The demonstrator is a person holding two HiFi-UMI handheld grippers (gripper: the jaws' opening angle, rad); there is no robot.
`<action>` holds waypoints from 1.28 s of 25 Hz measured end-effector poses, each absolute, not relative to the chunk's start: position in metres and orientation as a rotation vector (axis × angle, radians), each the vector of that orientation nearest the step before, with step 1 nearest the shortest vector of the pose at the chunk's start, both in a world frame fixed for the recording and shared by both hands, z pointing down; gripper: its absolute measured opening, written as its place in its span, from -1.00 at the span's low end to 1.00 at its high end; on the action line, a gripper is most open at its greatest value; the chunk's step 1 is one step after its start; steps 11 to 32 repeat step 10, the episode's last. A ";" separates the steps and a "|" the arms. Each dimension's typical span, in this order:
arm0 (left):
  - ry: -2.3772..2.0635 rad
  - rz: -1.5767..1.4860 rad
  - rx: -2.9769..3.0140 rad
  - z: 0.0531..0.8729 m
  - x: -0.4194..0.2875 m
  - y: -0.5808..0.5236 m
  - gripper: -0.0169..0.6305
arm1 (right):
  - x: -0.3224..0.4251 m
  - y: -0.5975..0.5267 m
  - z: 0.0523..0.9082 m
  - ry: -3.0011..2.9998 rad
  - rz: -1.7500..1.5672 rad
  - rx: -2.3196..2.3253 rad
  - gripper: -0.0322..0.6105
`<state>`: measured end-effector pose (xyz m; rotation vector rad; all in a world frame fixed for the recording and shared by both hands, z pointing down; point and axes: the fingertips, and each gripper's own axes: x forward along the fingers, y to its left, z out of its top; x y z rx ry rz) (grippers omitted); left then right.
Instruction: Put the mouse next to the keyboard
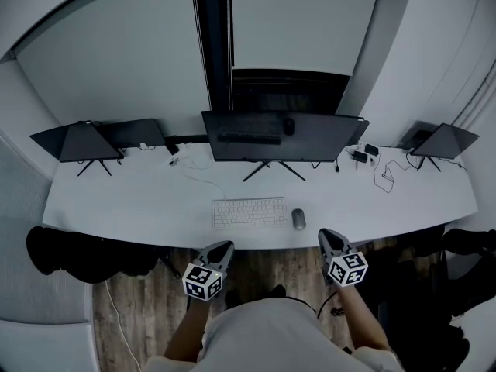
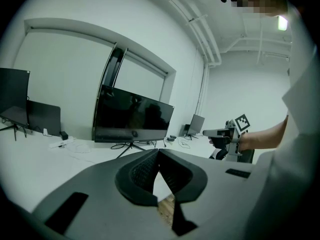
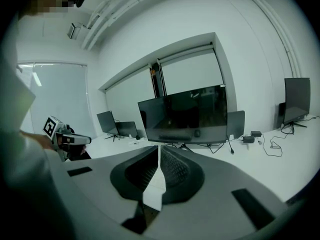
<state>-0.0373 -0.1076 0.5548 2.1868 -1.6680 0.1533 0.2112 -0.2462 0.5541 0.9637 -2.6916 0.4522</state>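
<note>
A dark grey mouse (image 1: 298, 218) lies on the white desk (image 1: 124, 208), just right of the white keyboard (image 1: 249, 212). Both grippers hang in front of the desk's near edge, over the wooden floor, touching nothing. My left gripper (image 1: 222, 246) is below the keyboard's left part; in its own view the jaws (image 2: 158, 154) meet at the tips with nothing between them. My right gripper (image 1: 328, 235) is a little right of the mouse, shut and empty (image 3: 159, 151). Each gripper shows in the other's view: the right gripper (image 2: 220, 134) and the left gripper (image 3: 75, 139).
A large dark monitor (image 1: 283, 136) stands behind the keyboard, with smaller screens at far left (image 1: 81, 141) and far right (image 1: 444, 140). Cables and adapters (image 1: 362, 155) lie at the back right. A black chair (image 1: 85, 254) sits by the desk's left front.
</note>
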 end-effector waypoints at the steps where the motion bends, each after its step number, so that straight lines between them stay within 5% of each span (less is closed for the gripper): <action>1: -1.669 0.153 2.186 0.555 -0.037 -0.108 -0.90 | 0.211 -0.246 0.554 -2.691 0.451 0.962 -0.78; 32: -1.674 0.137 2.187 0.554 -0.040 -0.111 -0.90 | 0.208 -0.250 0.551 -2.690 0.431 0.960 -0.78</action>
